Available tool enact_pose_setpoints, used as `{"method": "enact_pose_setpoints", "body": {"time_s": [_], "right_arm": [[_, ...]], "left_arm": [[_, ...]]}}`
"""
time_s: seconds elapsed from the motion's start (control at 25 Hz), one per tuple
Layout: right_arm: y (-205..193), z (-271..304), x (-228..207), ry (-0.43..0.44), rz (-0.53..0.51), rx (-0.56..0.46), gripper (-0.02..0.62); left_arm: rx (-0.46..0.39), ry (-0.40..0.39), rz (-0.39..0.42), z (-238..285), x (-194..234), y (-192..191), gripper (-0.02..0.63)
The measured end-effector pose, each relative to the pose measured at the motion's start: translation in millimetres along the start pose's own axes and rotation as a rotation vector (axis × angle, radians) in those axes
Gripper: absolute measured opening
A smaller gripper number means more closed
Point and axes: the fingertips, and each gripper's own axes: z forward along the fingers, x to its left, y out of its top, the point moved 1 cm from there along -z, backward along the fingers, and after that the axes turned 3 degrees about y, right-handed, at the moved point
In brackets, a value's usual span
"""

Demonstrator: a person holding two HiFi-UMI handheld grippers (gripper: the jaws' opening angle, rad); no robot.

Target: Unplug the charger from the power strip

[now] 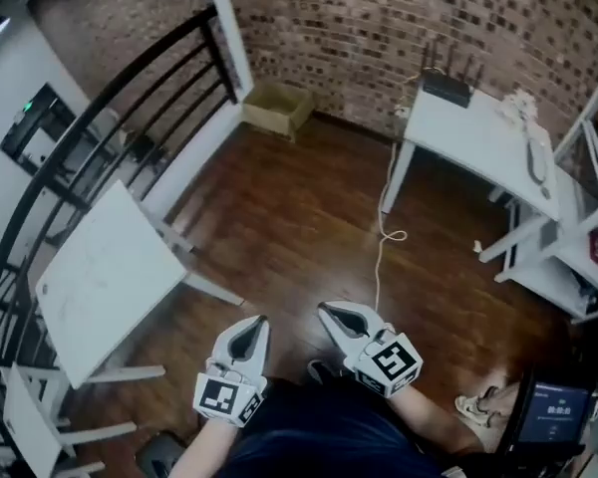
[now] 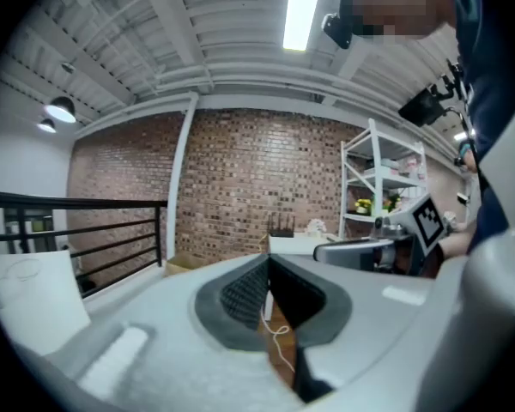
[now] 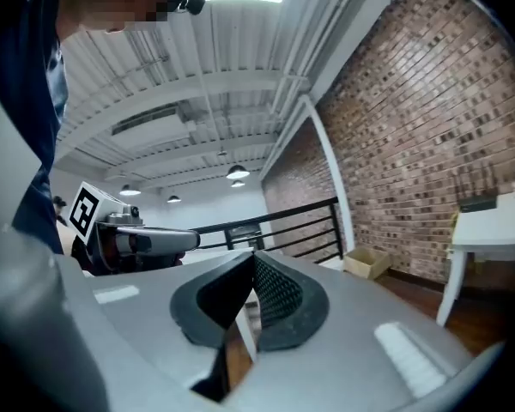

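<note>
Red brick wall (image 1: pixel 399 38) ahead, dark wooden floor (image 1: pixel 289 227) below. Black railing (image 1: pixel 100 137) runs along the left beside a white table (image 1: pixel 110 267). Cardboard box (image 1: pixel 277 106) at the wall's foot, white bench (image 1: pixel 478 132) on the right, strip light (image 2: pixel 302 11) glowing overhead.

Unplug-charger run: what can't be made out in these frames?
- Head view: charger and power strip can't be told apart; the white clutter on the white table is too small and far away.
- Head view: the white cable has its floor end hidden behind the right gripper.
- Left gripper view: the table top is tiny beyond the shut jaws.
- Right gripper view: the table is cut off by the right edge.
- Head view: the text on the screen is too small to read.
</note>
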Motion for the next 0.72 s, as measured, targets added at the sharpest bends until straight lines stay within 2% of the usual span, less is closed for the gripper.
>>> {"method": "enact_pose_setpoints", "body": {"time_s": [0.04, 0.08, 0.16, 0.24, 0.36, 0.44, 0.52, 0.72], "right_arm": [[5.0, 17.0, -3.0, 0.084, 0.005, 0.02, 0.003], [6.5, 35.6, -6.0, 0.127, 0.005, 0.043, 0.003], [0.0, 75.2, -2.1, 0.142, -0.002, 0.074, 0.003], [-13.4, 116.0, 16.7, 0.168, -0.022, 0.104, 0.003], [-29.3, 184.9, 58.0, 0.299, -0.061, 0.166, 0.003], [-35.7, 231.8, 88.1, 0.371, -0.072, 0.201, 0.016], [-42.3, 272.7, 115.5, 0.394, -0.071, 0.221, 0.104], [-55.9, 350.1, 178.2, 0.401, -0.088, 0.255, 0.17]], "left_arm": [[-0.001, 0.078, -0.01, -1.8, 8.9, 6.4, 0.006], [-0.007, 0.126, -0.016, -3.1, 23.0, 8.5, 0.006], [-0.028, 0.169, -0.019, -13.6, 63.1, 0.3, 0.006], [-0.041, 0.239, -0.032, -39.5, 109.4, -11.7, 0.006], [-0.063, 0.433, -0.088, -95.9, 178.0, -19.9, 0.006], [-0.081, 0.535, -0.118, -134.9, 221.2, -24.7, 0.008], [-0.087, 0.589, -0.138, -169.6, 260.0, -33.0, 0.042], [-0.089, 0.646, -0.176, -234.9, 339.5, -42.5, 0.117]]}}
